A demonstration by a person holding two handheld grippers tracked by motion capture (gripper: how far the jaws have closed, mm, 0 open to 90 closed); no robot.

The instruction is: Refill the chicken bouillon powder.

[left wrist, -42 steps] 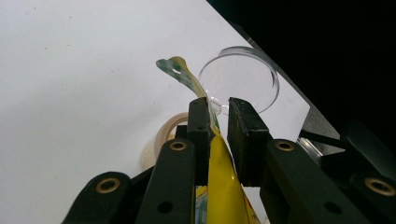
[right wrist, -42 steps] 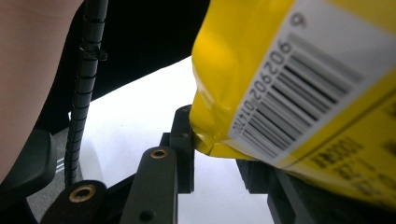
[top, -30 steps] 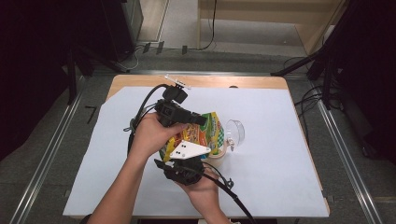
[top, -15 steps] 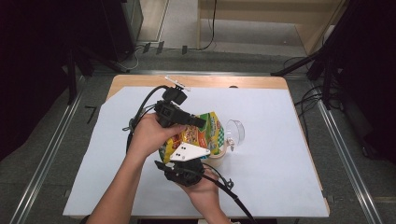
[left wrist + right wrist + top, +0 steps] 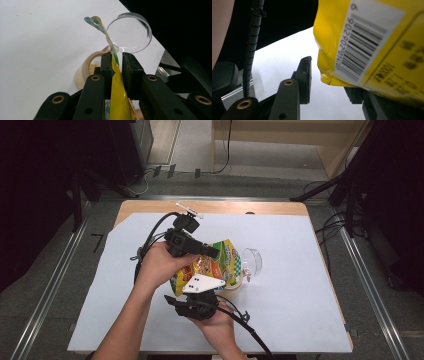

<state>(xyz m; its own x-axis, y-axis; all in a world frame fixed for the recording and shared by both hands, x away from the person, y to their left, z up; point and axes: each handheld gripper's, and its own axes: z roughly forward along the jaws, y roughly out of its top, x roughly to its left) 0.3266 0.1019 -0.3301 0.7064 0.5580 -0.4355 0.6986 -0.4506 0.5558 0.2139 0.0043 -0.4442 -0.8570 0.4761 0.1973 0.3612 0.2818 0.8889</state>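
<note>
A yellow snack bag point(image 5: 222, 265) is held up over the white sheet. My left gripper point(image 5: 215, 252) reaches in from the left and is shut on the bag's upper edge point(image 5: 115, 72); in the left gripper view both pads pinch the thin foil. My right gripper point(image 5: 202, 287), under its grey plate, points at the bag from below. Its jaws have just been opening. In the right gripper view the bag's barcode corner point(image 5: 352, 50) hangs between them, and the left finger point(image 5: 304, 75) stands apart from it. The other finger is partly hidden behind the bag.
A clear round container point(image 5: 251, 261) lies on its side just right of the bag, its mouth point(image 5: 130, 32) facing the left gripper. A beige ring point(image 5: 91, 63) with grainy crumbs sits under the bag. The white sheet point(image 5: 300, 285) covers the wooden table, and cables trail from both grippers.
</note>
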